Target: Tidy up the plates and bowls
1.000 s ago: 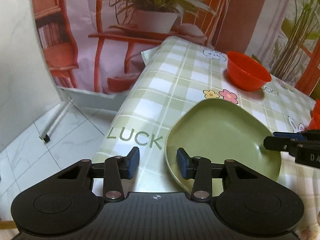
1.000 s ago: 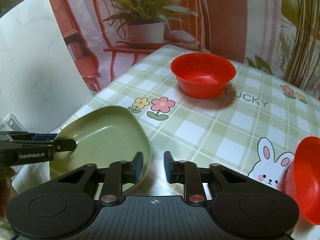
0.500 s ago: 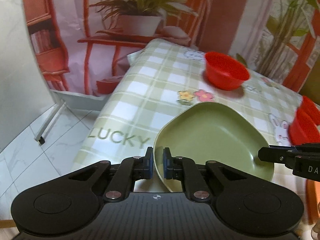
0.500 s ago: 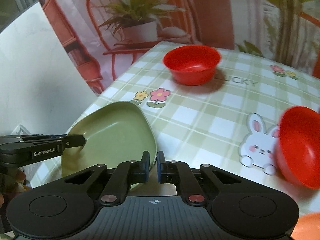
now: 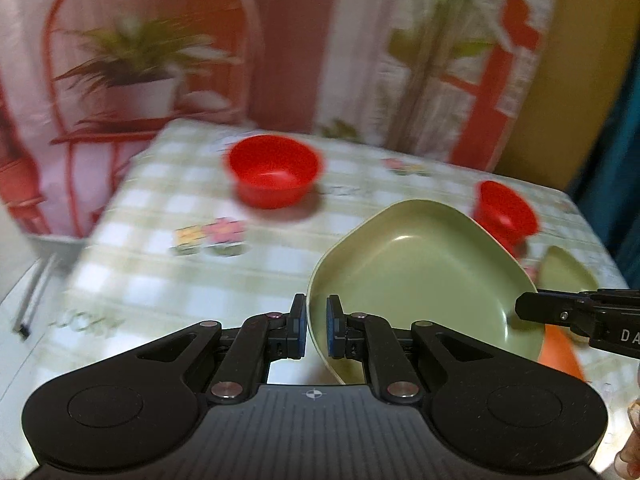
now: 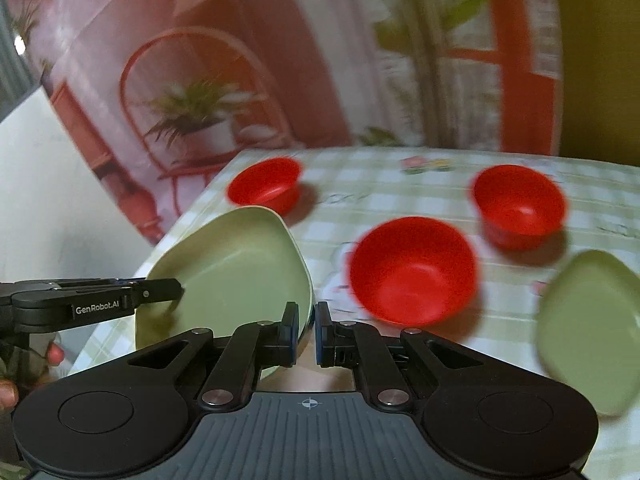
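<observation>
Green plate (image 5: 424, 280) clenched by left tongs (image 5: 317, 330) and right tongs (image 6: 306, 330); background blurred.

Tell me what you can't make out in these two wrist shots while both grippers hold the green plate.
- Second green plate: cut off by the right wrist view's edge; in the left wrist view, mostly behind the held green plate.
- Orange thing: left wrist view, hidden by the held plate and the right gripper; unidentifiable.
- Tablecloth lettering: motion-blurred, unreadable.
- Table under the left gripper: covered by its body.
</observation>
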A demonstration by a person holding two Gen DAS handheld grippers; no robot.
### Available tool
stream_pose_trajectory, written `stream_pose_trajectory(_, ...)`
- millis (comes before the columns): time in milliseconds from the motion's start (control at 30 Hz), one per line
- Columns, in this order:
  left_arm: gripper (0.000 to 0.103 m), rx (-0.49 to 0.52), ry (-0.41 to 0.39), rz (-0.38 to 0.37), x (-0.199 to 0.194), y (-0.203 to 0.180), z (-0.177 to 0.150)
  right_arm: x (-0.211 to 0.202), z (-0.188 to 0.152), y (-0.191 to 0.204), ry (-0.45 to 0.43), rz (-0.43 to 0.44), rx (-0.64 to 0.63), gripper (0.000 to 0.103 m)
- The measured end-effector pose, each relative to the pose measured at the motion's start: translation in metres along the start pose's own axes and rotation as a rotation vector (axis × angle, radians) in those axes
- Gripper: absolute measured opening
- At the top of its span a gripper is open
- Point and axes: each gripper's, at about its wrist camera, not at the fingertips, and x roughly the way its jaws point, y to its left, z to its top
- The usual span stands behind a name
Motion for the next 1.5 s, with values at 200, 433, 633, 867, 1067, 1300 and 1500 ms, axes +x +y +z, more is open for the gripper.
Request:
stream_pose_trajectory(200,0.011,0.073,0.017,-0.081,0.008,-0.055,-0.007,-0.041,-0.023,-0.046,-0.018,-0.053,0.049,0.008)
stream_pose_trajectory(433,0.011,0.147,0.062,-0.137,0.021,-0.103,-0.023,-0.066,-0.057,-0.088,0.036,-0.077,0.132,0.009)
stream_pose_trajectory(633,0.011,0.212,0.106,-0.146,0.038,-0.126,-0.029,-0.069,-0.079,-0.107,0.072,-0.091,0.195,0.009)
stream_pose_trajectory(867,0.011,0.246,0.142,-0.123,0.053,-0.136,-0.034,-0.064,-0.090,-0.118,0.115,-0.084,0.223,0.010)
stream_pose_trajectory(1067,0.012,0.274,0.154,-0.101,0.062,-0.139,-0.039,-0.057,-0.093,-0.119,0.128,-0.090,0.223,0.010)
stream_pose_trajectory(1300,0.013,0.302,0.151,-0.077,0.067,-0.143,-0.042,-0.055,-0.092,-0.119,0.140,-0.095,0.210,0.012)
stream_pose_trajectory(1500,0.018,0.290,0.149,-0.080,0.067,-0.140,-0.041,-0.051,-0.090,-0.119,0.141,-0.118,0.188,0.019)
